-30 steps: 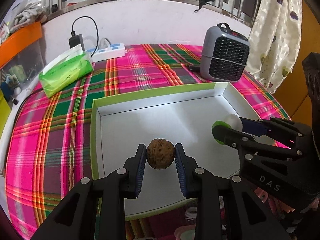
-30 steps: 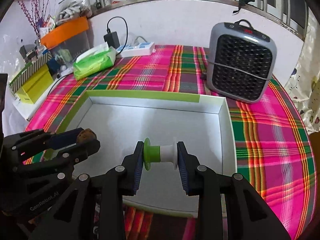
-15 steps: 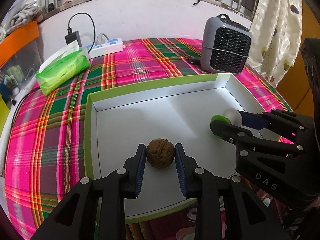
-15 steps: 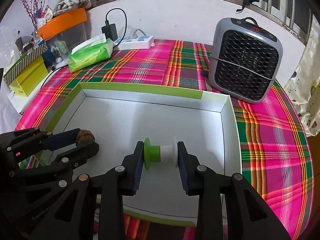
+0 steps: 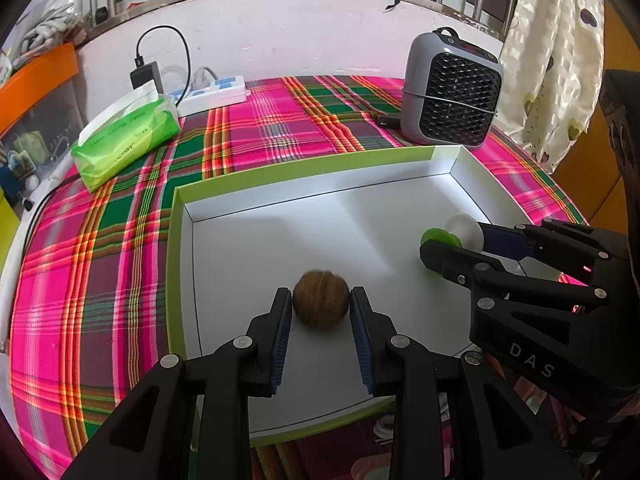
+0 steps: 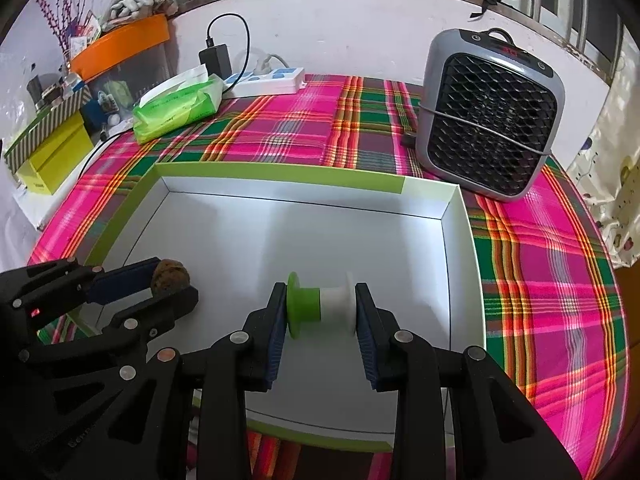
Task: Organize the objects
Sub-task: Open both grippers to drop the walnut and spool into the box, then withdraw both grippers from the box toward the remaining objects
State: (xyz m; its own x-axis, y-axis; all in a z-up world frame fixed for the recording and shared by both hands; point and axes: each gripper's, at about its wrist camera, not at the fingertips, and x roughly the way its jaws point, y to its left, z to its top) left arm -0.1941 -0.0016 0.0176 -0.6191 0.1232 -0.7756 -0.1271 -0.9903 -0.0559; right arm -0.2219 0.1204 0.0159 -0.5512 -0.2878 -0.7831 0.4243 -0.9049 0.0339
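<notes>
A shallow white box with a green rim (image 5: 304, 172) (image 6: 280, 174) lies on the plaid tablecloth. My left gripper (image 5: 321, 306) is shut on a brown walnut (image 5: 321, 305) low over the box's near left floor; it also shows in the right wrist view (image 6: 172, 280). My right gripper (image 6: 321, 308) is shut on a green and white spool (image 6: 320, 309) over the box's near right part. In the left wrist view the spool (image 5: 452, 232) shows at the right gripper's tips.
A grey fan heater (image 5: 452, 92) (image 6: 488, 116) stands behind the box's far right corner. A green tissue pack (image 5: 124, 140) (image 6: 176, 108) and a white power strip (image 5: 212, 92) lie at the far left. Yellow and striped boxes (image 6: 44, 148) sit off the table's left.
Both grippers have moved forward and lower over the box, each keeping its object. The walnut now sits close to the box floor.
</notes>
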